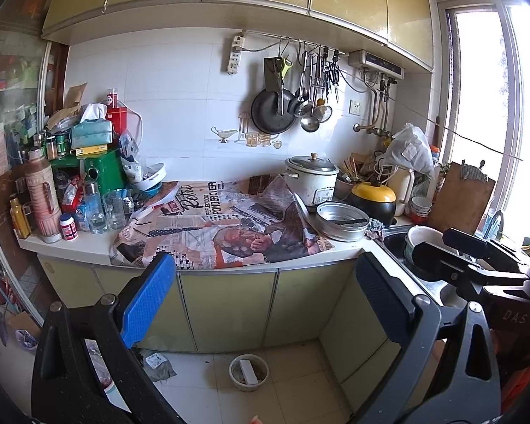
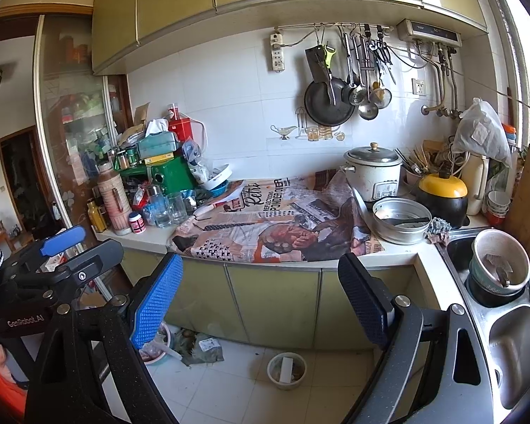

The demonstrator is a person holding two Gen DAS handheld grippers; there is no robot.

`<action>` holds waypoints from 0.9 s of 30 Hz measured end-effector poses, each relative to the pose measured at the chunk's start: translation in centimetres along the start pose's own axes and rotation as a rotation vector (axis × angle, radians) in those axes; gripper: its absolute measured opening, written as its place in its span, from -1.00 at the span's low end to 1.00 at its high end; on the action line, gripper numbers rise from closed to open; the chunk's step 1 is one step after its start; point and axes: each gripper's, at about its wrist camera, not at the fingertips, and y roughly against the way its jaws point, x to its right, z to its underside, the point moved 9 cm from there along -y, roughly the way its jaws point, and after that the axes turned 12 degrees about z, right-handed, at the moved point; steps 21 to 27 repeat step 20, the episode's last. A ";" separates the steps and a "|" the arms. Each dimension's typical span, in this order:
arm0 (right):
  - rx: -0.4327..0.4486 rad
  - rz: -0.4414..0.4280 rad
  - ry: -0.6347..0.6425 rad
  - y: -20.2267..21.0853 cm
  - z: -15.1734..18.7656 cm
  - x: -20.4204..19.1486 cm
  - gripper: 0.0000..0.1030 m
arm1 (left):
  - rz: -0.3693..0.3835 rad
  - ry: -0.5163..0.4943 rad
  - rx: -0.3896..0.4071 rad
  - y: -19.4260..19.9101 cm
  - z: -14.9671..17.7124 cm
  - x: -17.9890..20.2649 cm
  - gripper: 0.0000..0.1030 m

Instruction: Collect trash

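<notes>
Both hand-held grippers are held with their jaws spread wide and nothing between them: the left hand-held gripper (image 1: 265,296) and the right hand-held gripper (image 2: 261,300) are aimed at the cabinet fronts below the counter (image 1: 63,247), apparently so that the whole scene can be surveyed before anything is picked. Trash is seen on the floor, below and beyond the jaws: a small round tub (image 2: 287,370) holding a pale box and scraps lies just under the right hand-held gripper's opening, and a crumpled wrapper (image 2: 203,348) lies beside its blue pad. Further ahead, a printed newspaper (image 1: 229,226) is spread over the counter, probably as a cover. Neither item is touched yet; a downward reach is judged necessary first.
</notes>
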 end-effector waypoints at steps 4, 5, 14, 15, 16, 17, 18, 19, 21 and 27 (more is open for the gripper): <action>0.000 0.001 0.000 0.0 0.0 0.0 0.70 | 0.001 0.002 -0.002 -0.2 -0.1 -0.2 0.99; 0.000 0.001 0.000 0.0 0.0 -0.1 0.70 | 0.004 0.002 -0.005 -0.3 -0.1 -0.2 0.99; -0.013 0.000 -0.001 -1.5 -0.3 0.2 0.70 | -0.002 0.008 -0.017 -1.3 -0.1 -1.1 0.99; -0.016 0.000 -0.001 -1.7 -0.4 0.3 0.70 | -0.004 0.011 -0.019 -1.5 -0.1 -1.3 0.99; -0.018 0.000 -0.003 -1.9 -0.4 0.2 0.70 | -0.006 0.014 -0.021 -1.7 -0.2 -1.5 0.99; -0.020 0.000 -0.004 -2.2 -0.4 0.2 0.70 | -0.006 0.017 -0.023 -2.0 -0.2 -1.6 0.99; -0.022 0.000 -0.005 -2.4 -0.5 0.3 0.70 | -0.006 0.019 -0.025 -2.3 -0.3 -1.8 0.99; -0.023 0.000 -0.006 -2.7 -0.6 0.4 0.70 | -0.006 0.021 -0.026 -2.6 -0.3 -1.9 0.99; -0.025 0.002 -0.007 -3.0 -0.6 0.4 0.70 | -0.008 0.022 -0.029 -2.9 -0.4 -2.1 0.99; -0.025 0.002 -0.007 -3.0 -0.6 0.4 0.70 | -0.008 0.022 -0.029 -2.9 -0.4 -2.1 0.99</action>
